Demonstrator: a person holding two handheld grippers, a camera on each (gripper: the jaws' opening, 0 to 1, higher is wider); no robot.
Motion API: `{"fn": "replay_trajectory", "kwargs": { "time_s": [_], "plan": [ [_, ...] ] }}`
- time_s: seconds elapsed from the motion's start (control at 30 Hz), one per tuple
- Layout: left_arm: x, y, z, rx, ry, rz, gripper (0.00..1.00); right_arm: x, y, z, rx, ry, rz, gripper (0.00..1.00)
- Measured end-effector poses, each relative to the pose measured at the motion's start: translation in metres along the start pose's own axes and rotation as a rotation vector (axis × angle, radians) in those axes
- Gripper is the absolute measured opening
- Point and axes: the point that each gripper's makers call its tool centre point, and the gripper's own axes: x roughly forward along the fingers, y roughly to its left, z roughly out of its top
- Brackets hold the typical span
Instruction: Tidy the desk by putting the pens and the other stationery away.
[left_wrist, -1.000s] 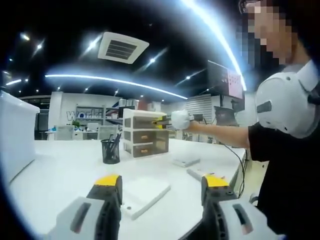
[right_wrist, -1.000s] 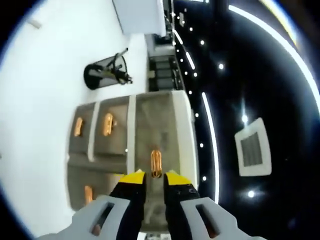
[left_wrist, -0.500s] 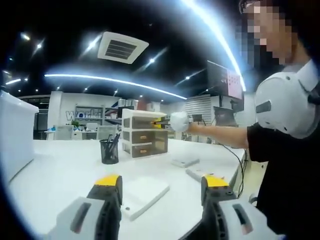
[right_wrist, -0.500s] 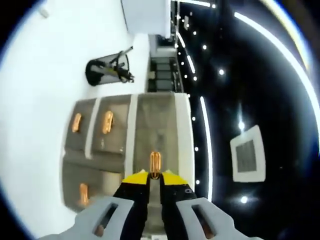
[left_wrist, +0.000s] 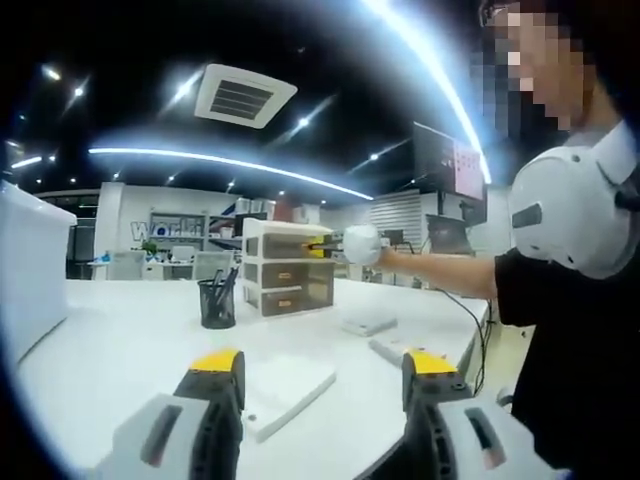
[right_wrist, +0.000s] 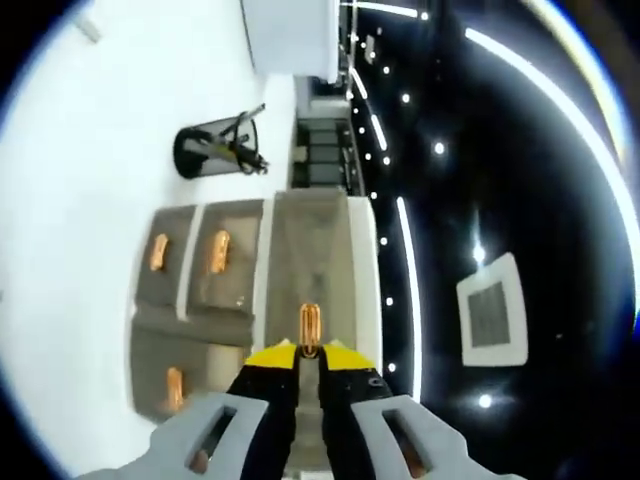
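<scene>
A small white drawer unit (left_wrist: 288, 268) with three grey drawers and orange handles stands on the white desk (left_wrist: 120, 340). In the right gripper view it appears rolled on its side (right_wrist: 250, 290). My right gripper (right_wrist: 308, 352) is shut on the top drawer's orange handle (right_wrist: 310, 326); in the left gripper view this gripper (left_wrist: 322, 244) is at the unit's top drawer, held by a gloved hand. A black mesh pen cup (left_wrist: 219, 301) (right_wrist: 215, 150) with pens stands beside the unit. My left gripper (left_wrist: 323, 362) hangs open over the desk's near part, nothing between its jaws.
A flat white pad (left_wrist: 290, 385) lies just beyond the left jaws. Two small white items (left_wrist: 368, 323) (left_wrist: 392, 347) lie near the desk's right edge. A tall white box (left_wrist: 30, 270) (right_wrist: 290, 35) stands at the left. The person (left_wrist: 570, 300) stands at the right.
The right gripper's jaws have drawn closer together on the top drawer's handle. In the left gripper view the gloved hand has drifted slightly right. The left gripper has stayed put.
</scene>
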Motion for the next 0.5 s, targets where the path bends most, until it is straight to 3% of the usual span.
{"fn": "replay_trajectory", "kwargs": {
  "time_s": [0.5],
  "plan": [
    [0.001, -0.01, 0.003, 0.0, -0.011, -0.026, 0.63, -0.025, 0.002, 0.009, -0.013, -0.02, -0.014, 0.05]
  ]
}}
